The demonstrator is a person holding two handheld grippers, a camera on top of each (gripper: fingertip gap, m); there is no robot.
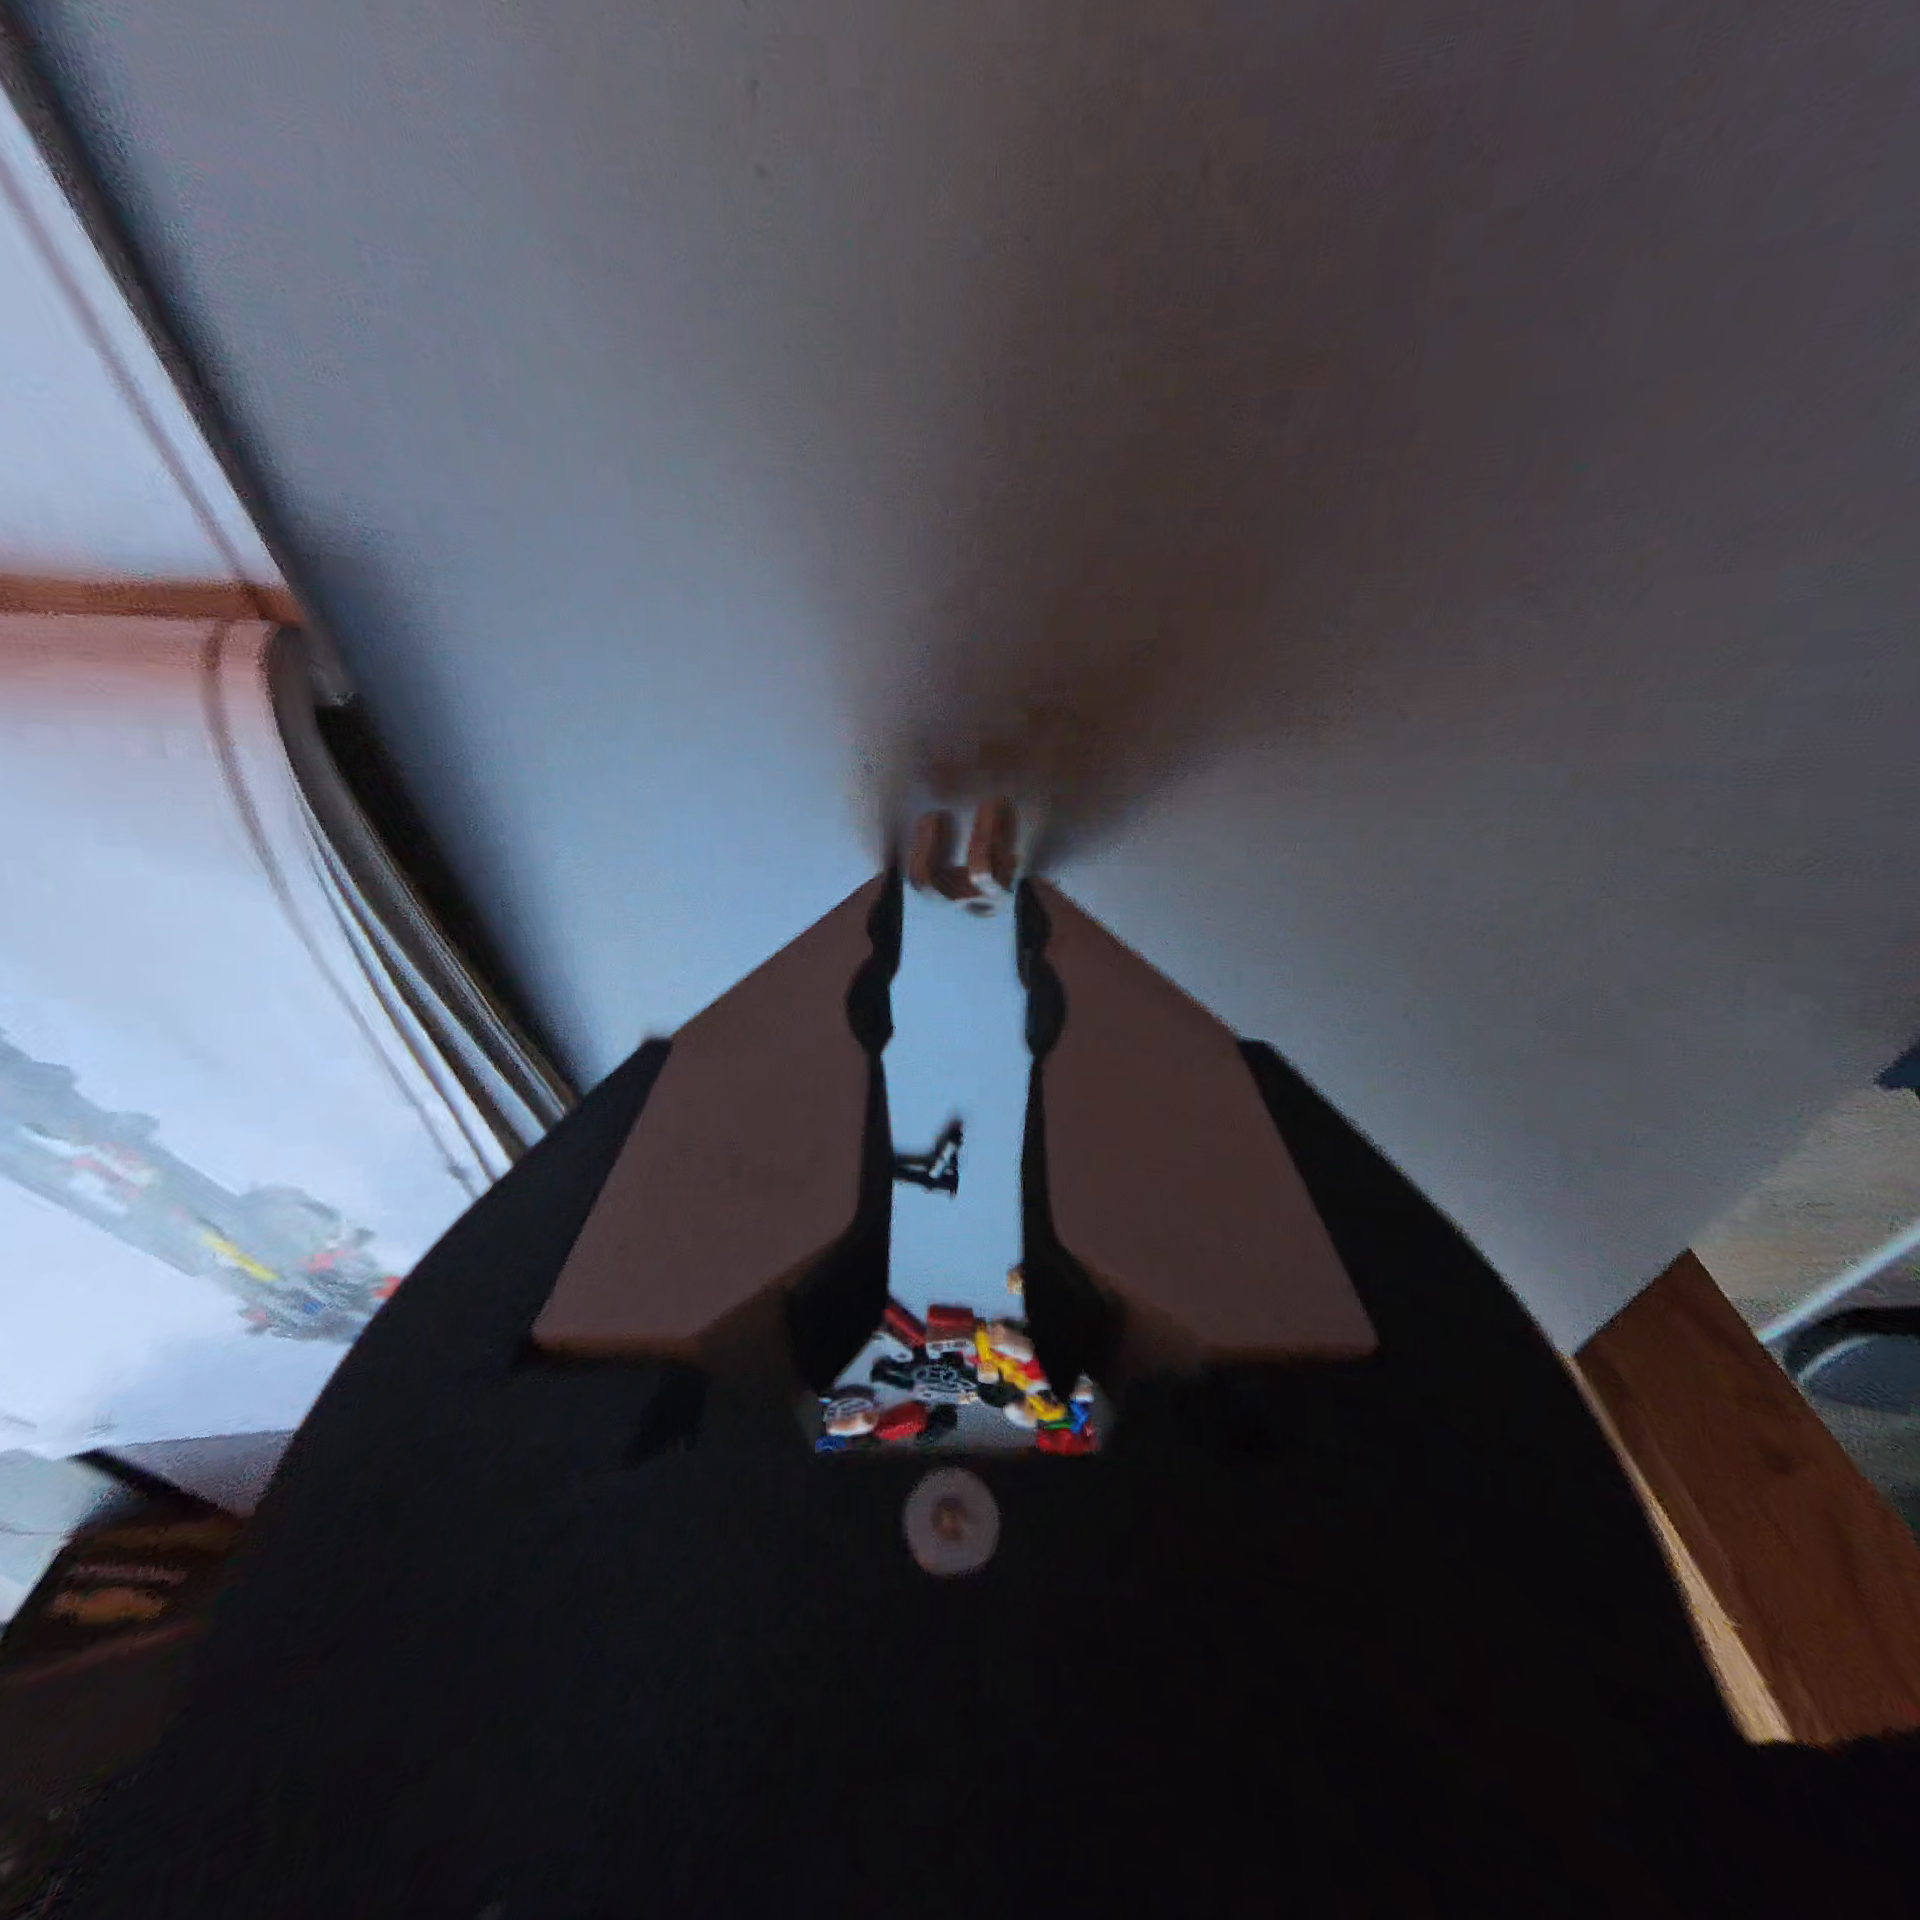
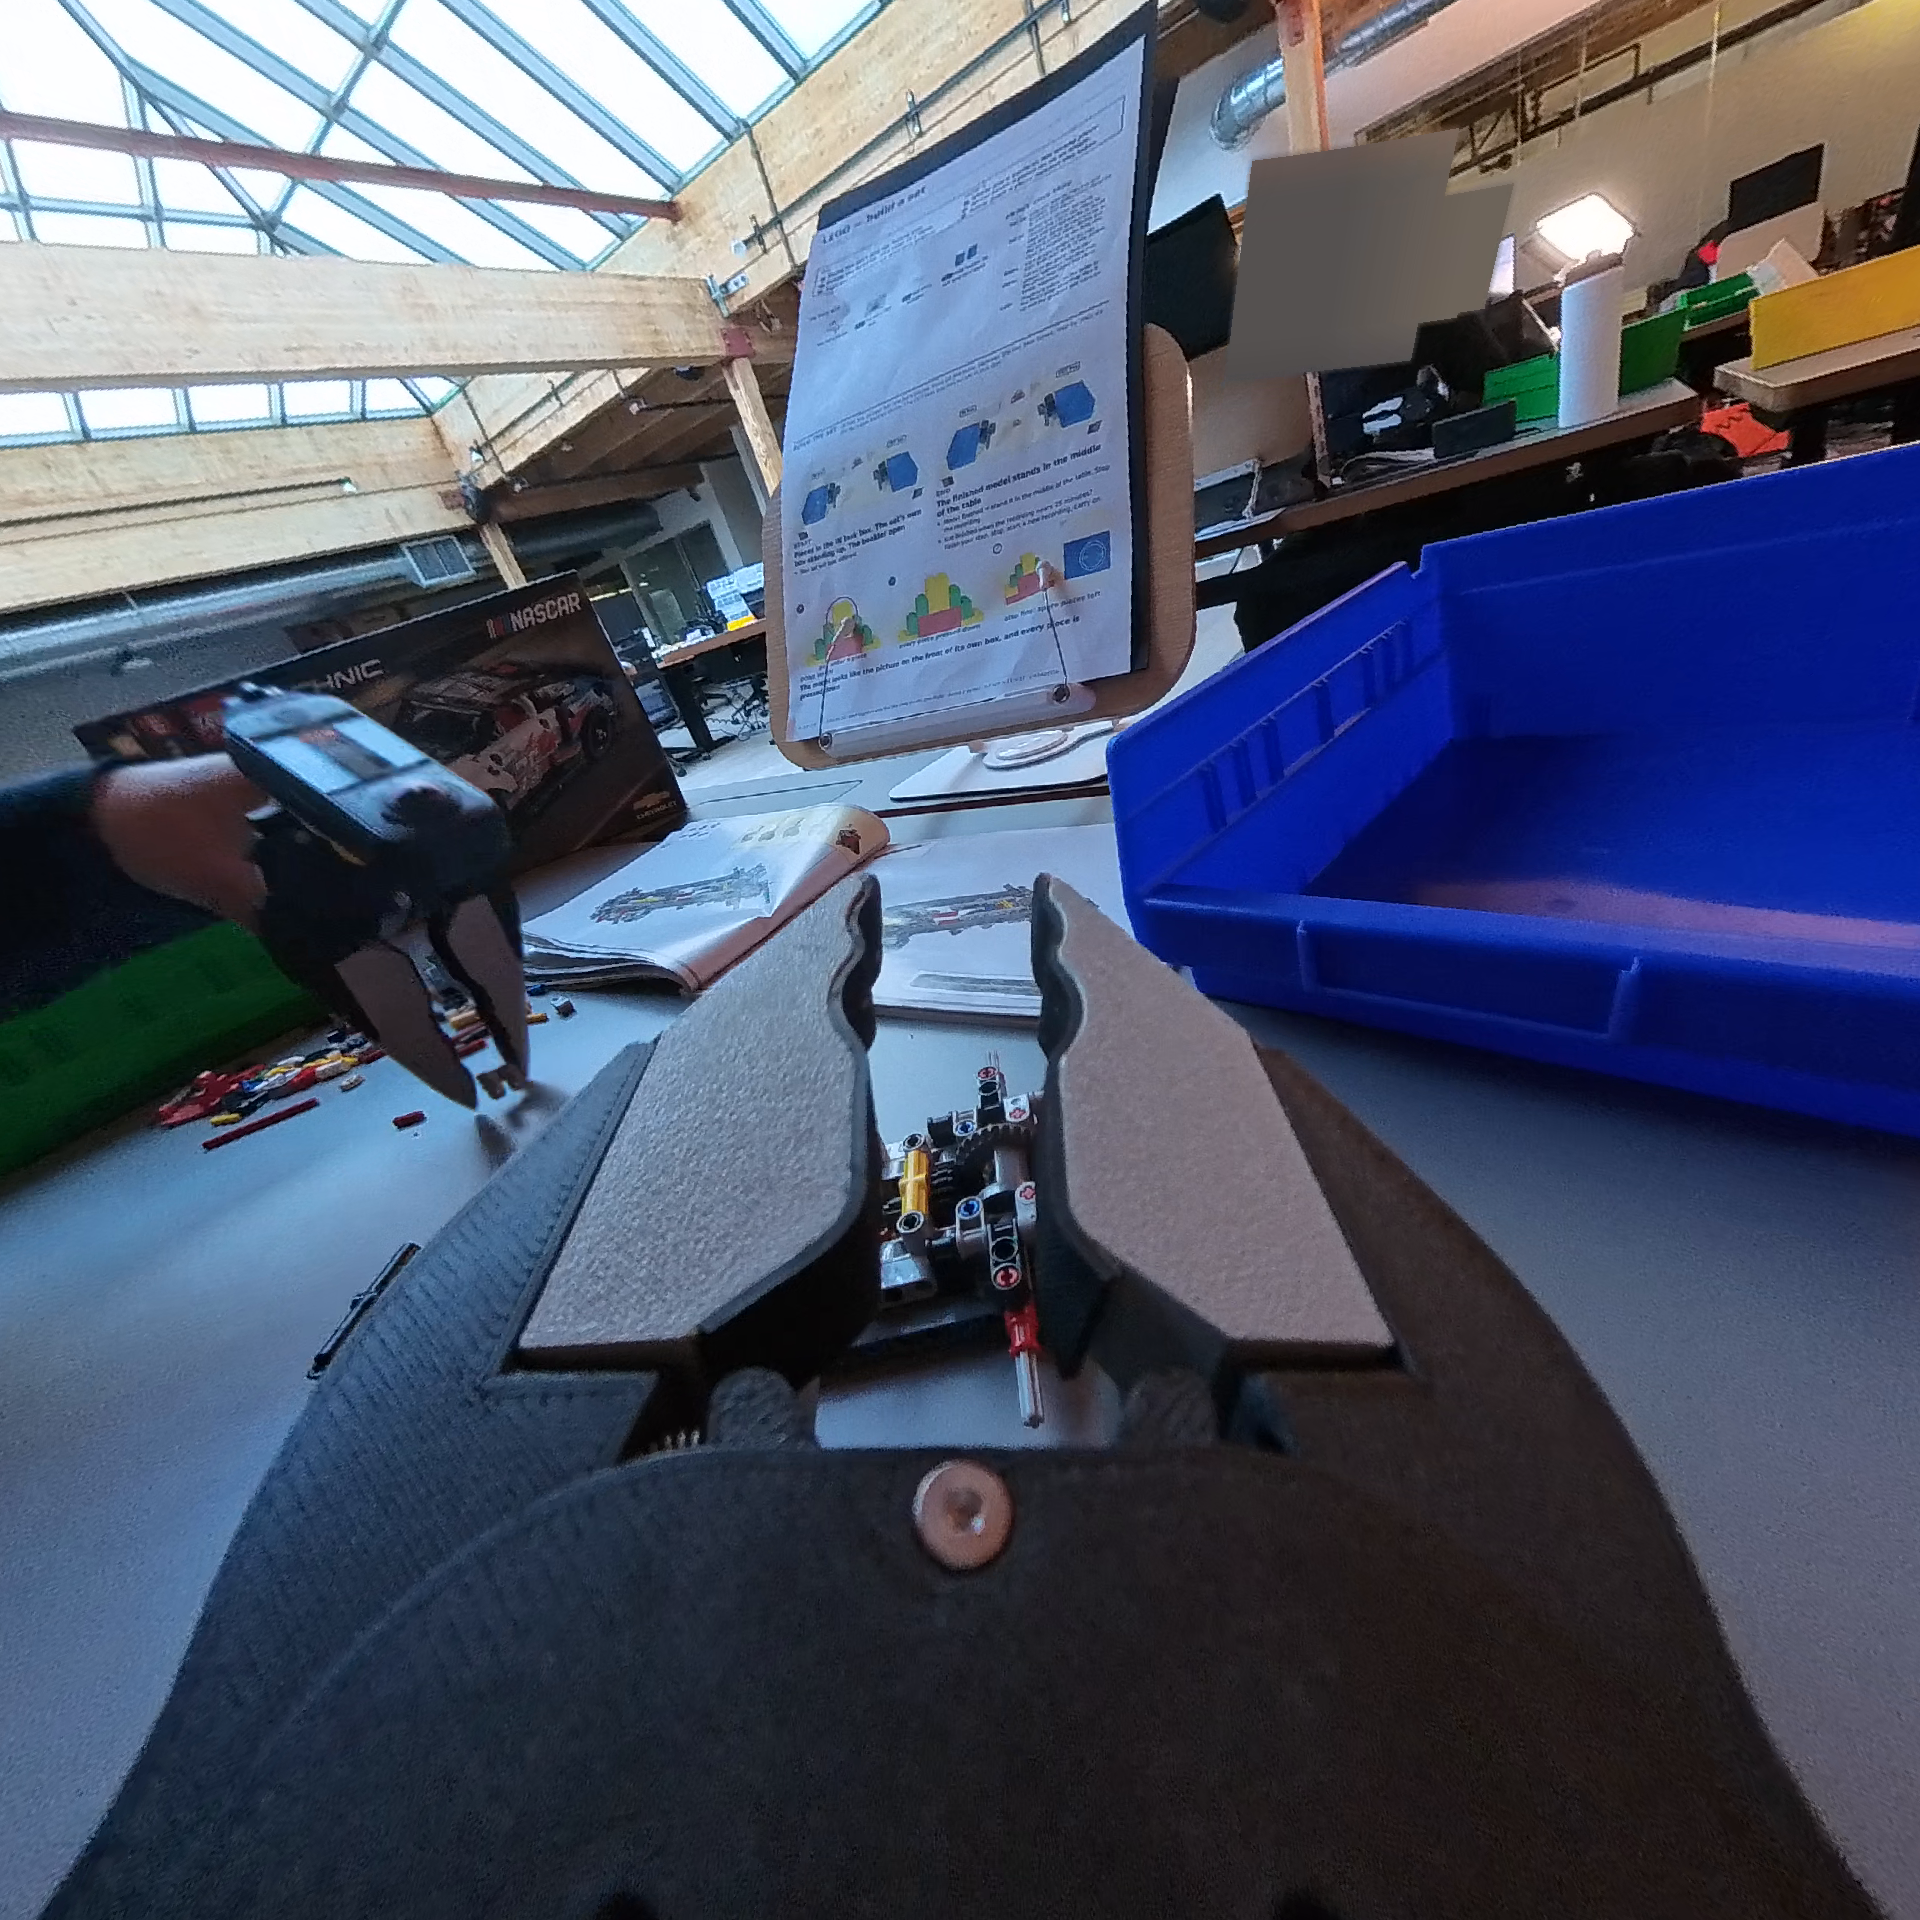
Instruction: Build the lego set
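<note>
Clamped deep in the right jaws, just above the tabletop (image 2: 1558,1351): light, rigid but snap-apart beam-and-pin assembly (image 2: 961,1195), best taken across its grey beams; left jaws narrow around small brown piece (image 1: 961,857), contact unclear.

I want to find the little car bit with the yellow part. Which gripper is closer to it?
Right. The right gripper has the grey and black assembly between its fingers, near their base. The left gripper is off to its left, tips down by the scattered pieces.
</note>
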